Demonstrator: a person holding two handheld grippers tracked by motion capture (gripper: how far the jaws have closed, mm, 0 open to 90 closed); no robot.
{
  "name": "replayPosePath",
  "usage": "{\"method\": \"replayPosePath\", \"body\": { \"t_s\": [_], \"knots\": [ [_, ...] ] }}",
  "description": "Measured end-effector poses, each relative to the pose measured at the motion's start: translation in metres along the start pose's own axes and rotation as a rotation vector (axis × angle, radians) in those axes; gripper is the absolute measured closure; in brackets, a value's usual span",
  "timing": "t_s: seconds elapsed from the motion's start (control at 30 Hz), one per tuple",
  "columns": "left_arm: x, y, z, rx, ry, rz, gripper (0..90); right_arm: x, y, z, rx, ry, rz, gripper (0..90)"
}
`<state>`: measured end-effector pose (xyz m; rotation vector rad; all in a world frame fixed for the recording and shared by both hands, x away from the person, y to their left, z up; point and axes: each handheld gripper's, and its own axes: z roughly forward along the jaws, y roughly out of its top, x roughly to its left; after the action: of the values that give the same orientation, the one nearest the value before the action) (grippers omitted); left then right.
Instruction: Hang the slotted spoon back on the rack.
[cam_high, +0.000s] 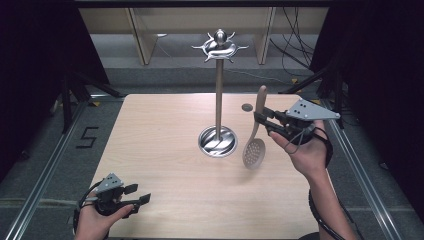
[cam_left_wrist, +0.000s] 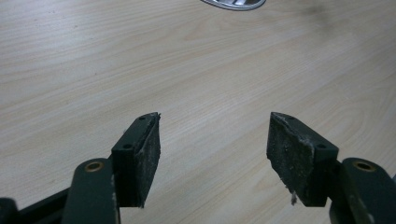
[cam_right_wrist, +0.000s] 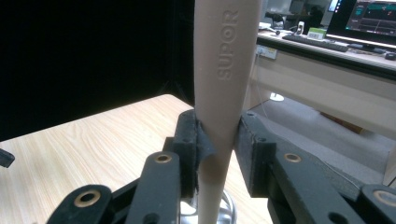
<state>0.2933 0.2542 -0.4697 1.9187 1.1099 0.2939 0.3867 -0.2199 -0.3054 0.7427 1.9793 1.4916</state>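
Gripping the beige slotted spoon (cam_high: 256, 135) by its handle in the right gripper (cam_high: 263, 120), jaws closed tight on it, perforated bowl hanging down over the surface (cam_high: 160, 150) at about 3 o'clock of the steel hanging stand (cam_high: 218, 95), just beside its round base. Resting low at 7 o'clock, the left gripper (cam_high: 136, 194), jaws spread wide and holding nothing. Risking, probably, a slip or swing: pinching a smooth tapered handle, so tilting could be twisting the spoon or knocking the stand.
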Motion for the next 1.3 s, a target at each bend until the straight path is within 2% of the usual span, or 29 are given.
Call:
{"method": "replayPosePath", "body": {
  "t_s": [0.07, 0.17, 0.4, 0.5, 0.53, 0.6, 0.73, 0.9, 0.93, 0.97, 1.07, 1.1, 1.13, 1.2, 1.3],
  "knots": [
    [0.000, 0.000, 0.000, 0.000, -0.001, 0.000, 34.5, 0.002, 0.001, 0.003, 0.001, 0.004, 0.018, 71.7],
    [0.000, 0.000, 0.000, -0.003, 0.000, -0.001, 34.5, 0.001, 0.002, 0.004, -0.007, -0.001, 0.005, 71.7],
    [0.000, 0.000, -0.001, -0.003, 0.000, 0.004, 34.5, 0.003, 0.005, 0.010, -0.013, -0.011, 0.013, 71.7],
    [0.000, 0.000, -0.001, -0.004, 0.000, 0.004, 34.5, 0.004, 0.007, 0.012, -0.012, 0.003, 0.022, 71.7],
    [0.002, 0.000, -0.002, 0.010, 0.001, 0.022, 34.5, 0.004, 0.008, 0.013, -0.008, -0.001, 0.015, 71.7],
    [0.001, 0.000, -0.002, 0.009, 0.002, 0.015, 34.5, 0.005, 0.009, 0.014, -0.004, 0.003, 0.032, 71.7],
    [0.001, 0.000, -0.001, -0.002, -0.002, 0.005, 34.5, 0.004, 0.011, 0.017, -0.018, -0.011, 0.013, 71.7],
    [0.001, 0.000, -0.002, 0.001, -0.002, 0.005, 34.5, 0.005, 0.014, 0.021, -0.019, -0.001, 0.012, 71.7],
    [0.002, 0.000, -0.002, 0.012, -0.003, 0.023, 34.5, 0.005, 0.014, 0.021, -0.019, -0.001, 0.012, 71.7],
    [0.002, 0.000, -0.002, 0.006, -0.002, 0.018, 34.5, 0.006, 0.014, 0.022, -0.017, 0.009, 0.024, 71.7],
    [0.002, 0.000, -0.002, 0.013, -0.002, 0.021, 34.5, 0.006, 0.015, 0.024, -0.025, -0.004, 0.024, 71.7],
    [0.001, 0.000, -0.001, -0.003, -0.004, 0.009, 34.5, 0.005, 0.016, 0.025, -0.027, -0.003, 0.019, 71.7],
    [0.002, 0.000, -0.002, 0.009, -0.003, 0.022, 34.5, 0.006, 0.016, 0.026, -0.028, -0.004, 0.018, 71.7],
    [0.001, 0.000, -0.002, 0.003, 0.004, 0.016, 34.5, 0.007, 0.018, 0.028, -0.029, 0.008, 0.031, 71.7],
    [0.001, 0.000, -0.002, -0.002, 0.000, -0.001, 34.5, 0.007, 0.020, 0.029, -0.031, 0.001, 0.017, 71.7]
  ]
}}
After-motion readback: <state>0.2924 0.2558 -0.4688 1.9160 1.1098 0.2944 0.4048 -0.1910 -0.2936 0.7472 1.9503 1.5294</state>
